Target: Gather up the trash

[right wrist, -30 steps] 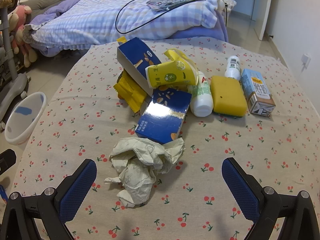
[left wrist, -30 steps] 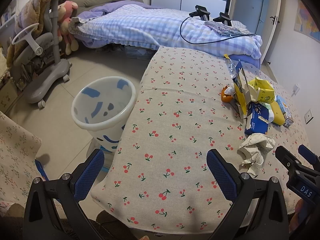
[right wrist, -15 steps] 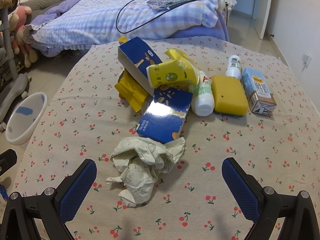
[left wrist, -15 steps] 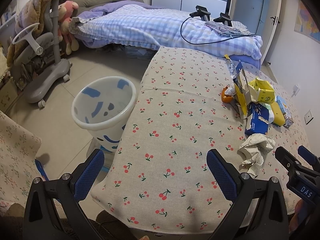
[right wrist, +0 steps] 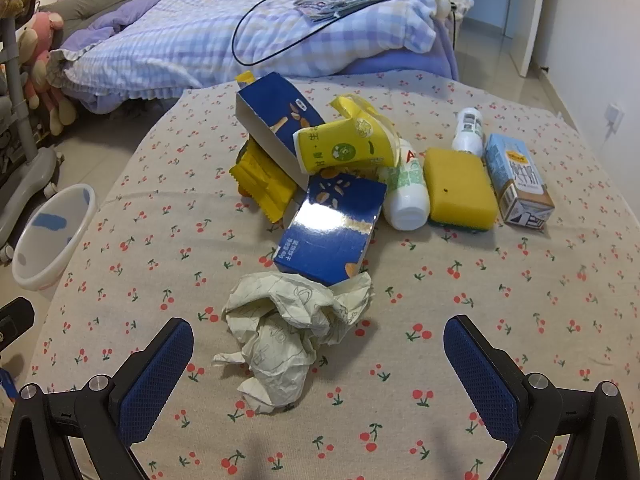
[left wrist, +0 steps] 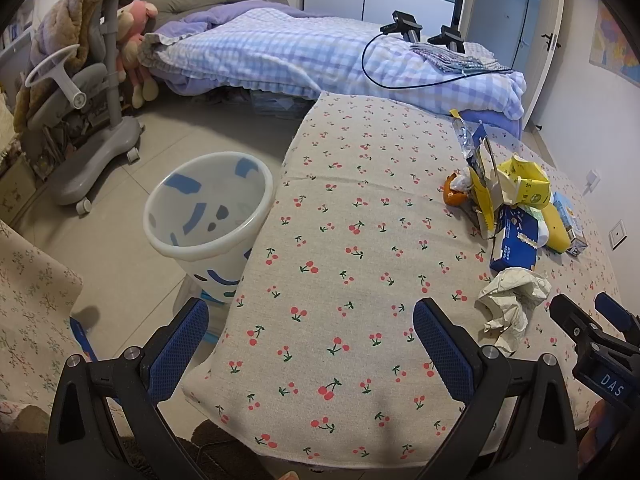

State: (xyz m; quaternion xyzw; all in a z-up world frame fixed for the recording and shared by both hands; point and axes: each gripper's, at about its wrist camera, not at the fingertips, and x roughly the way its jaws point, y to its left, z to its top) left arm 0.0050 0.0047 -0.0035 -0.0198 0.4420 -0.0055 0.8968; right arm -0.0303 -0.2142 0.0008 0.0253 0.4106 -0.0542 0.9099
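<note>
Left wrist view: the left tool (left wrist: 310, 330) hangs over the near edge of the tabletop (left wrist: 360, 208), which is covered in a cherry-print cloth; its blue-padded fingers (left wrist: 438, 340) are spread wide with nothing between them. On the floor just beside the tabletop's left edge stands a white waste bin (left wrist: 208, 216) with blue patches, its mouth open. The trash lies in a heap toward the right side of the tabletop: a crumpled paper wad (left wrist: 512, 300) nearest, a blue box (left wrist: 514, 240) behind it, then a yellow carton (left wrist: 528, 188) and an orange scrap (left wrist: 454, 194). The right tool (left wrist: 592, 320) shows at the right edge, just beside the paper wad. A bed (left wrist: 320, 56) with a checked quilt fills the background.

Right wrist view: the right tool (right wrist: 318, 344) is wide open and holds nothing; the crumpled paper wad (right wrist: 292, 332) lies on the cloth between its fingers, nearer the left one, not touched by either. The blue box (right wrist: 332, 228) lies just behind the wad, touching it. Behind that are a second, open blue box (right wrist: 276, 120), the yellow carton (right wrist: 344, 144), a yellow wrapper (right wrist: 262, 180), a white bottle (right wrist: 406, 192), a yellow sponge (right wrist: 458, 184) and a light blue milk carton (right wrist: 518, 180). The waste bin (right wrist: 52, 232) shows at the left, below the tabletop edge
</note>
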